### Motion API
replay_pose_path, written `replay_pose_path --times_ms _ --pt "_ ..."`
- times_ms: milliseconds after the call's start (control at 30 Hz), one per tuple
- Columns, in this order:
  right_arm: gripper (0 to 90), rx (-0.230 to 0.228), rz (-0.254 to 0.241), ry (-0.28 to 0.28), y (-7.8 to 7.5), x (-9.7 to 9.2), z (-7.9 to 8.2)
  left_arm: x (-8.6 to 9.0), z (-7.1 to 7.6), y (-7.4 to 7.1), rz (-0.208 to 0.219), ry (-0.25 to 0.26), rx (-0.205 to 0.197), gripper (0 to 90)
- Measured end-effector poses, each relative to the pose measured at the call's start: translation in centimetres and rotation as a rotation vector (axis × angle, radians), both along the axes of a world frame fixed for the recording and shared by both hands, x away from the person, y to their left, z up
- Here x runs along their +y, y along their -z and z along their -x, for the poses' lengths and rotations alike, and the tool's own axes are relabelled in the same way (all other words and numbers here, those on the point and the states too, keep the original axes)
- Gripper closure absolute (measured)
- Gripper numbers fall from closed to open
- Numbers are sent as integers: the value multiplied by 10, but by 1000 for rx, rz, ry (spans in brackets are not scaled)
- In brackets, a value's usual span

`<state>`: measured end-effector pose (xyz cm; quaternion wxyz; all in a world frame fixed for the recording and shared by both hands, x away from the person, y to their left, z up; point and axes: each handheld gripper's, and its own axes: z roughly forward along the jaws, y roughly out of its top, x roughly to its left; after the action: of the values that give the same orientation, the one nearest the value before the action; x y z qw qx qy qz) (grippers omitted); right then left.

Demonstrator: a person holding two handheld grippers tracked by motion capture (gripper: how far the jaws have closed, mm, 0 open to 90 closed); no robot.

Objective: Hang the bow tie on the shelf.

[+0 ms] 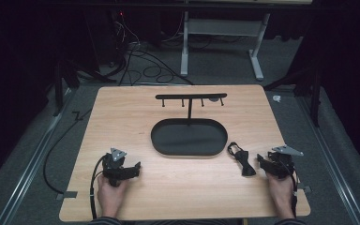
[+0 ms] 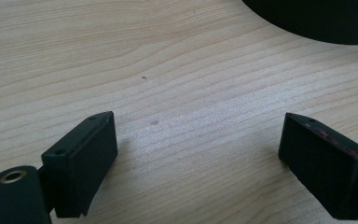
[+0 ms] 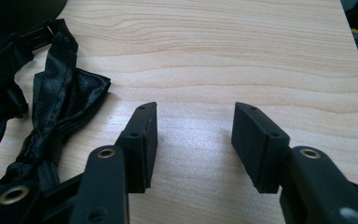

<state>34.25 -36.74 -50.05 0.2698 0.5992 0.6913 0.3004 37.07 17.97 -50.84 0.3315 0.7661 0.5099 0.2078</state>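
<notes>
the black bow tie (image 1: 240, 159) lies on the desk (image 1: 122, 117) just beside the right hand-held gripper (image 3: 193, 140), untouched; the stand (image 1: 190, 99) and its tray (image 1: 189, 137) hold nothing. both the right and left hand-held gripper (image 2: 196, 154) gape empty, so everything appears left to do.

- Light wooden table (image 1: 122, 117), grain running across, set on a grey floor.
- At its middle, lay a black oval tray (image 1: 189, 137), a thin post rising from its far edge to a black bar with pegs (image 1: 191, 96).
- Just right of the tray, lay a black bow tie (image 1: 242, 160) with its strap looped, flat on the wood.
- Near the front edge, rested two hand-held grippers, well apart.
</notes>
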Motion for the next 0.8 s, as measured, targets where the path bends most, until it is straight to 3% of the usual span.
replay_pose_path --times_ms 300,533,800 --pt "535 -4 -1 -13 -1 3 0 0 0 0 1 0 -1 119" --pt "589 -22 -50 -34 -8 6 4 0 0 0 1 0 0 119" --pt "636 -35 -65 -65 -18 9 9 0 0 0 0 0 0 119"
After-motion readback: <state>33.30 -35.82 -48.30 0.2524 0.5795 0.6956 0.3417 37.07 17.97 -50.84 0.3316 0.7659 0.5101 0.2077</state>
